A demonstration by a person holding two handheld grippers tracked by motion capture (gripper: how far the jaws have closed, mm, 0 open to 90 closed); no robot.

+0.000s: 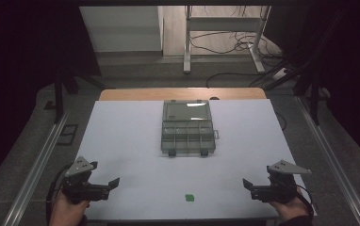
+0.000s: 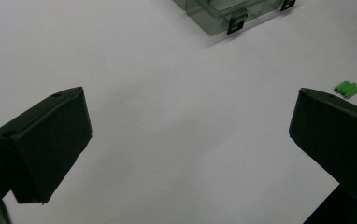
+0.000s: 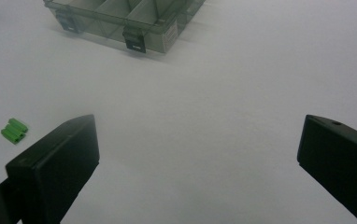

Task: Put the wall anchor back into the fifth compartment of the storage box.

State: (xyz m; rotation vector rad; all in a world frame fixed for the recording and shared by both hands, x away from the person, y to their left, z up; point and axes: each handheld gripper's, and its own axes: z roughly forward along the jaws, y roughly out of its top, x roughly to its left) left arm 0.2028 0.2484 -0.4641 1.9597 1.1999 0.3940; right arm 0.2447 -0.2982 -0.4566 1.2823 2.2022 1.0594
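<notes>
Lying between both open grippers, green piece point(image 1: 188, 197) sits unobstructed near organizer box point(image 1: 188, 128).

Your left gripper point(image 1: 106, 184) & right gripper point(image 1: 252, 184): matte black bodies w/ blocky black jaws, small screw holes near the tips, grey three-cornered plate on top of each, black cable trailing back; dark cuff on right wrist

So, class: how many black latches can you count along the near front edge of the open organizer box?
2. One latch sits at the front edge's left end, the other latch at its right end, on the organizer box. None seems hidden.
</notes>
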